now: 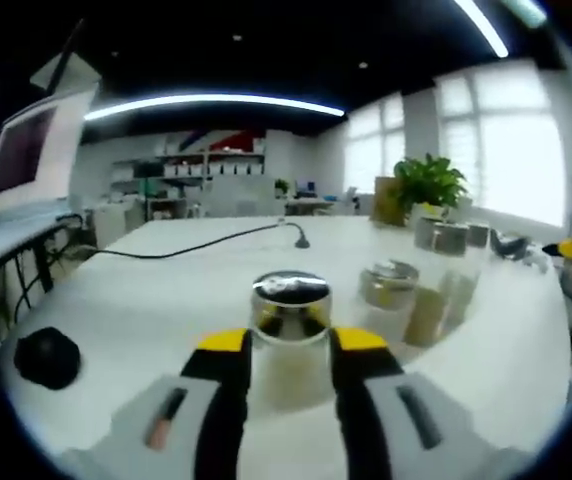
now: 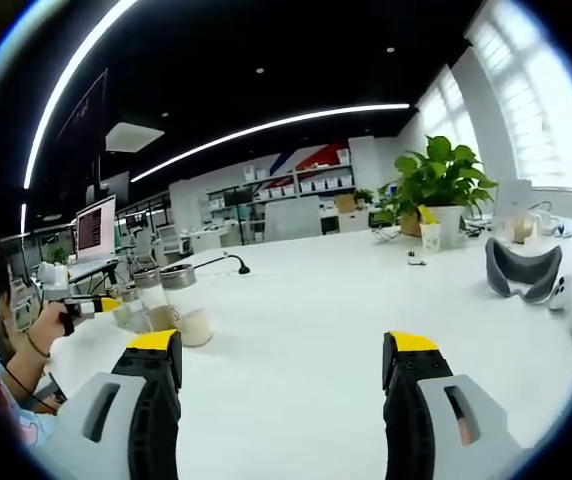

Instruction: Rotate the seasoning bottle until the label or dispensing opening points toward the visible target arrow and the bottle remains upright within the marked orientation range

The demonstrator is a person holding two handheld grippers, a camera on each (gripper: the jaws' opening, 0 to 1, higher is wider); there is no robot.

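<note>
- Near the surface's (image 1: 146, 320) front edge, in the left gripper view, the seasoning bottle (image 1: 289, 335) stands upright between the fingers of the left gripper (image 1: 288, 352), which are clenched against its sides just below the cap.
- The bottle is a clear, round glass jar with a shiny metal lid (image 1: 291, 288) and pale granules filling its lower part; I judge it rigid, fairly heavy for its size, smooth and likely slippery, and breakable if tipped.
- Holding low on the glass wall, under the lid, looks safest for twisting it while keeping it vertical; no arrow or label is visible from here.
- Further jars (image 1: 388, 295) of the same kind stand just beside it toward the surface's right edge.
- The right gripper (image 2: 282, 372) hovers released, fingers wide apart over bare white surface, well apart from the jars (image 2: 181, 300) seen in the right gripper view.
- The surface is white, matte and smooth; a black cable (image 1: 196, 243) and a dark round object (image 1: 48, 357) lie on it.
</note>
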